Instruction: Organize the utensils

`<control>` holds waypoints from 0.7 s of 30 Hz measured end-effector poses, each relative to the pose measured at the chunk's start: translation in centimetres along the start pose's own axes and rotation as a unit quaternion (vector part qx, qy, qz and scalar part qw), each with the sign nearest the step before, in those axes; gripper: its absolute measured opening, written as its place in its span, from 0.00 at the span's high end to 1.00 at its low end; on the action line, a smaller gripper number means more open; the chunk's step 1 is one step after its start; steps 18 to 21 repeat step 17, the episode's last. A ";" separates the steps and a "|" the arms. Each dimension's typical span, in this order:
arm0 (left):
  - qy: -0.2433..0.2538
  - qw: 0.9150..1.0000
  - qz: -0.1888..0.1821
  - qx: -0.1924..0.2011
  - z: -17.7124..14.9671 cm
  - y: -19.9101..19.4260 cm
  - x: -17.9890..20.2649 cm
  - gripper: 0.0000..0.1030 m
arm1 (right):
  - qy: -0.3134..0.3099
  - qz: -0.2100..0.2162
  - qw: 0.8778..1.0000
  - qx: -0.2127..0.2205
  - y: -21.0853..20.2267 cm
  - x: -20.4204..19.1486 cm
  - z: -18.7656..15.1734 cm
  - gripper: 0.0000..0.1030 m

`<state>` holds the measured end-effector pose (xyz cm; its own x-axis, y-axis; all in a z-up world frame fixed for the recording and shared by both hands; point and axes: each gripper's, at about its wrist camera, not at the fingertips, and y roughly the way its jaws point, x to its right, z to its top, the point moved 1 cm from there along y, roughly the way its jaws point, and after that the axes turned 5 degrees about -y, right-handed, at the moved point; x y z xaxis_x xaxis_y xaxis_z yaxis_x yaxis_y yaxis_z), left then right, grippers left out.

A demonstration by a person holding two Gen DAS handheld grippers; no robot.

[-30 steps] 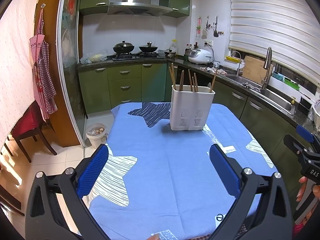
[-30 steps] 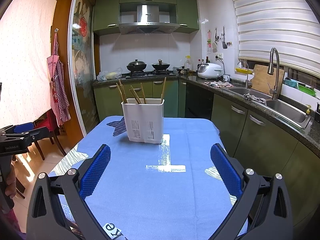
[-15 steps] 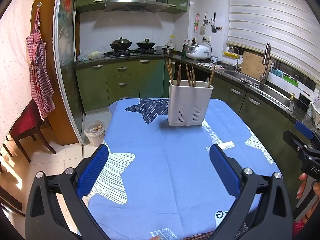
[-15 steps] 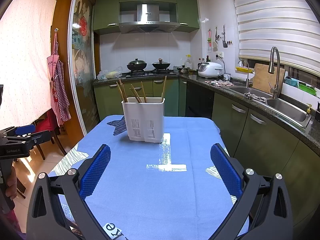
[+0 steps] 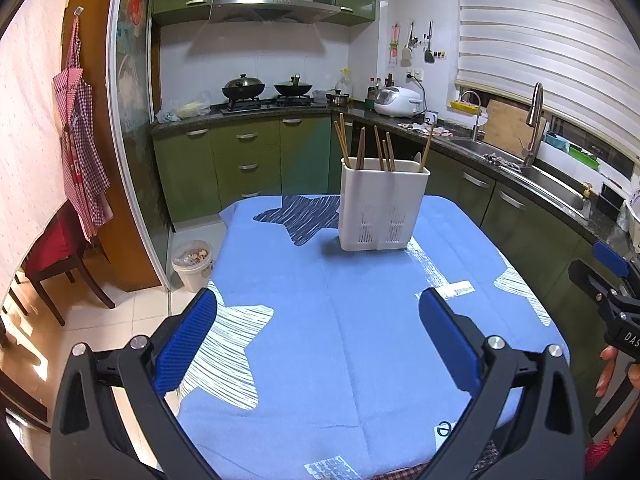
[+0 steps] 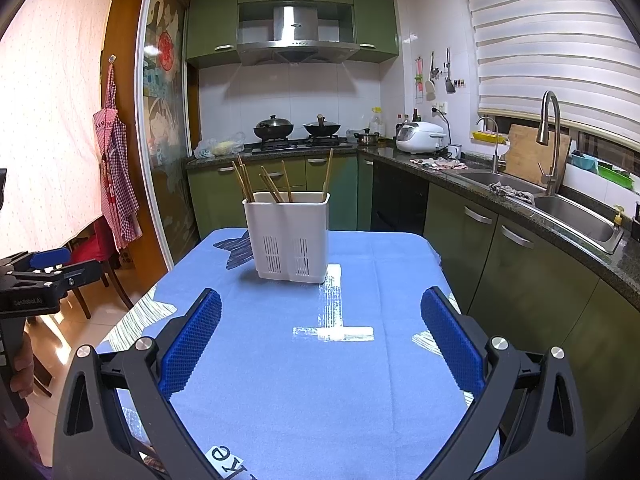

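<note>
A white utensil holder (image 5: 383, 206) is seen upright toward the far end of the desk (image 5: 340, 340), which is covered by a blue cloth with star prints; several wooden chopsticks (image 5: 362, 148) are stood in it, leaning at different angles, and whether they are sorted by compartment cannot be told. No loose utensil is seen on the cloth in either view. The left gripper (image 5: 318, 330) is held wide and empty over the near left part of the desk, and the right gripper (image 6: 320, 332) is likewise spread wide and empty over the near right part, both well apart from the holder. The step in hand is judged to be an approach to the holder, or a final check if the sorting is already finished. If a chopstick is to be moved, it is best taken near its upper end, where it stands free of the others, and lifted straight along its own lean so that neighbouring sticks are not dragged out. The light holder may tip or slide on the cloth, so it is best steadied by the other gripper at its wall.
</note>
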<state>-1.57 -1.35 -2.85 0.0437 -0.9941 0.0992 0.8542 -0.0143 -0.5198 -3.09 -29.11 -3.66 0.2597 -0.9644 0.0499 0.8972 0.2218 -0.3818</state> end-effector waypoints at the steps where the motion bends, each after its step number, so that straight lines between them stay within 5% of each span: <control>1: 0.000 1.000 -0.001 0.004 0.0 0.0 0.0 0.07 | 0.000 0.001 1.000 -0.001 0.0 -0.1 -0.1 0.04; 21: 0.020 1.000 -0.010 -0.020 -0.3 2.1 0.5 0.07 | 0.006 0.003 1.000 -0.010 0.8 0.3 -0.1 0.04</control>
